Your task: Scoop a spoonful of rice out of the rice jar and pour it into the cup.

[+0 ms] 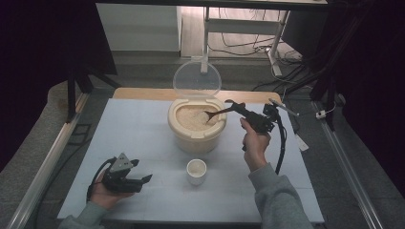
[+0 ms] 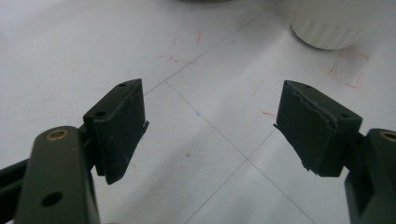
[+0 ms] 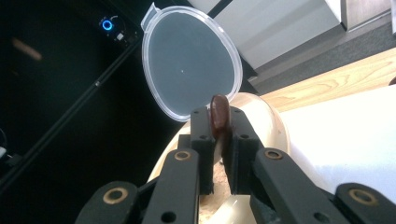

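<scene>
In the high view, the right gripper [image 1: 237,109] is reaching from the right over the bin [image 1: 197,125], which is standing at the middle of the table [image 1: 133,129] with its clear lid [image 1: 197,78] standing open behind it. The jaws are gripping the handle of a dark spoon [image 1: 216,113], and the bowl of the spoon is lying in the rice [image 1: 191,117] inside the bin. A small white cup [image 1: 196,171] is standing in front of the bin, apart from it. The left gripper [image 1: 143,180] is resting on the table at the front left, well apart from the cup, and its jaws are pointing to the right.

In the left gripper view, the two jaws are standing wide apart and nothing is lying between them, only the white table [image 2: 210,140]. The base of the cup [image 2: 334,23] is showing at the top right.

In the right gripper view, the jaws are pressing tight on the brown spoon [image 3: 218,114] handle, which is standing up between them. The lid [image 3: 191,60] is rising behind it, and the cream bin [image 3: 266,121] is lying under the jaws.
</scene>
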`<state>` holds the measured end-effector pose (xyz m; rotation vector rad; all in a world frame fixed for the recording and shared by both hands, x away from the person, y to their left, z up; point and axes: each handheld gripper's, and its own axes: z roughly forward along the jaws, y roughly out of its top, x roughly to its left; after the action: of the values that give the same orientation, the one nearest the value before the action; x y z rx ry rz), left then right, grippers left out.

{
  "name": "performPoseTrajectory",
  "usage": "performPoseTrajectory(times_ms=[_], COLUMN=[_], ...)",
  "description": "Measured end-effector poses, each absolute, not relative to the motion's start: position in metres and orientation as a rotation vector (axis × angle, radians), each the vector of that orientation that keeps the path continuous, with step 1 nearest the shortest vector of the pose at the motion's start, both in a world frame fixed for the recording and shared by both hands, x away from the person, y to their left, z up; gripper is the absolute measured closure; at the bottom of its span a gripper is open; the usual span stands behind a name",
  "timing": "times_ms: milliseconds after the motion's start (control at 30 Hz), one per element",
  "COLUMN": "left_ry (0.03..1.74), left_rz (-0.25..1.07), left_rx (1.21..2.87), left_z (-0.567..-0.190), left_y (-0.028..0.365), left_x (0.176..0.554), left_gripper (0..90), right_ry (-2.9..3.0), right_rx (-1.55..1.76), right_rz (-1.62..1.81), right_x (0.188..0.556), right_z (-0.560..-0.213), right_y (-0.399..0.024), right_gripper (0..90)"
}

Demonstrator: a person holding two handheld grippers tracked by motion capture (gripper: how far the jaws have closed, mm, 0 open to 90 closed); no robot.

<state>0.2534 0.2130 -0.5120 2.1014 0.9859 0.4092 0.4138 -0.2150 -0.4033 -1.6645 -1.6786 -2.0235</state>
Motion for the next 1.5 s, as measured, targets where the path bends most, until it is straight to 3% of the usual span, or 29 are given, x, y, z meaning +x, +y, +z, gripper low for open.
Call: performPoseTrajectory(times_ms=[700, 1500], left_ry=[0.986, 0.985], left_rz=[0.413, 0.412], left_rx=[2.105, 2.108], left_z=[-0.512, -0.512], left_y=[0.213, 0.212], left_x=[0.253, 0.254], left_gripper=[23.6, 23.6], right_ry=[-1.444, -1.486], right_rx=[-1.682, -1.609], right_rz=[-2.002, -2.045], right_x=[0.417, 0.402], right_z=[-0.416, -0.399], right_y=[-0.227, -0.233], right_gripper=[83.5, 83.5])
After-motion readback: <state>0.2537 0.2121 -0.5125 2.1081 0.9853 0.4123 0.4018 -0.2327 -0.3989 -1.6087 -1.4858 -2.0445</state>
